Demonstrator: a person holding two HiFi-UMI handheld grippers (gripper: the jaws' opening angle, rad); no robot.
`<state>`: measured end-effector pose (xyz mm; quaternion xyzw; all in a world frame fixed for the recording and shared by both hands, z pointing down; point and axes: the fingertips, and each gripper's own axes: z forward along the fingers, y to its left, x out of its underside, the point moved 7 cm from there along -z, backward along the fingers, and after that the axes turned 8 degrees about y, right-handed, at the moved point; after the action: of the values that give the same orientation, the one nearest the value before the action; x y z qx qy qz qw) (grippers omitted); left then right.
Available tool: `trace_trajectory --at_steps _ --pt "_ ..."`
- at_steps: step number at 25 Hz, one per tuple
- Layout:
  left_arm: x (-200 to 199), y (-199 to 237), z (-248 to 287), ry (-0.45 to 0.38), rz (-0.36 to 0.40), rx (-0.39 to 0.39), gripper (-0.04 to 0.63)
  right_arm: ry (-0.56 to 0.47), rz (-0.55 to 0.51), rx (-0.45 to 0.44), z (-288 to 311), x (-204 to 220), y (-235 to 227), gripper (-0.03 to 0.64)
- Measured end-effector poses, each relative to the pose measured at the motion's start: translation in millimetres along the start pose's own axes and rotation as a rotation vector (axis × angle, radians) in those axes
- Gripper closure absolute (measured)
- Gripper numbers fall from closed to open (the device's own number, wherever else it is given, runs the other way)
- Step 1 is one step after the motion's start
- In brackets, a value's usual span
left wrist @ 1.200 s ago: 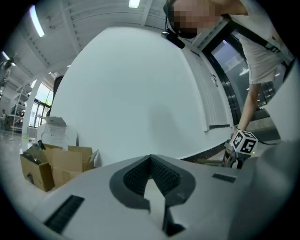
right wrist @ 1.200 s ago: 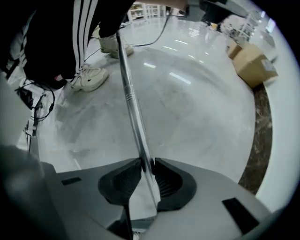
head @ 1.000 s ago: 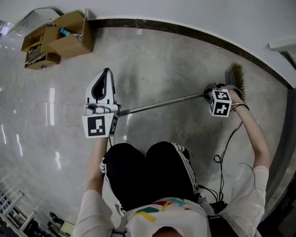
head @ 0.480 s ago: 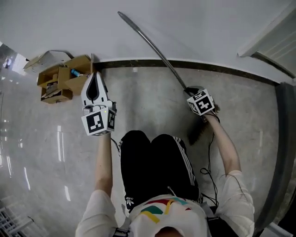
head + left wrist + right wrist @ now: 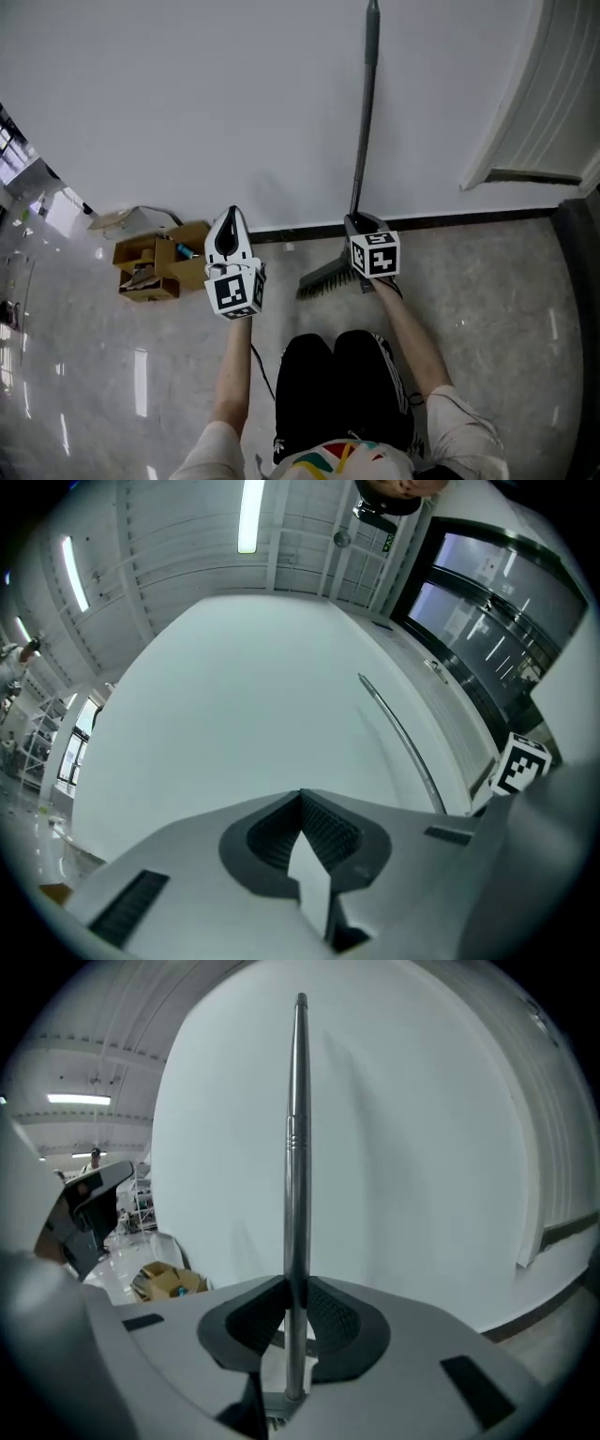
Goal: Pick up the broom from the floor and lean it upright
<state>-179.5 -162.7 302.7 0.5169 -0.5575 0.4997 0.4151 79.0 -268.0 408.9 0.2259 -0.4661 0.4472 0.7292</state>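
Currently: broom (image 5: pixel 364 122), upright before the white wall (image 5: pixel 169 112), metal handle vertical, brush head (image 5: pixel 328 277) low at the floor's (image 5: pixel 487 281) far edge by the dark skirting; contact with floor or wall cannot be told. Right gripper (image 5: pixel 362 223): clenched on the handle just above the brush head, pads pressing both sides. Left gripper (image 5: pixel 230 217): jaws closed together, nothing between them, apart from the broom. Cardboard boxes (image 5: pixel 155 264): at the floor's far edge, left of both grippers.

open cardboard boxes (image 5: pixel 157 266) on glossy floor (image 5: pixel 80 375) beside white wall (image 5: pixel 187 112)
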Motion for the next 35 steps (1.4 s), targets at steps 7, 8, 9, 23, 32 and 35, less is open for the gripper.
trace_trajectory --at_steps 7,8,9,23,32,35 --pt "68.2 -12.5 24.5 0.052 -0.067 0.043 0.549 0.099 -0.042 0.075 72.8 19.5 12.9 0.535" --pt "80.6 -12.3 27.8 0.064 -0.067 0.05 0.549 0.106 -0.032 0.085 81.3 28.6 11.9 0.535" --pt "92.2 -10.9 34.3 0.073 -0.066 0.057 0.549 0.092 -0.012 0.093 89.1 33.6 9.9 0.535" --pt "109.6 -40.1 51.8 0.081 -0.108 0.123 0.549 0.058 0.161 0.072 110.6 36.1 -3.3 0.534" --pt "87.3 -38.4 44.8 0.051 -0.102 0.137 0.549 -0.03 -0.041 0.196 92.9 34.6 4.2 0.526" --pt "75.9 -41.5 41.7 0.044 -0.094 0.146 0.549 -0.061 -0.013 0.186 84.3 27.1 -0.1 0.486"
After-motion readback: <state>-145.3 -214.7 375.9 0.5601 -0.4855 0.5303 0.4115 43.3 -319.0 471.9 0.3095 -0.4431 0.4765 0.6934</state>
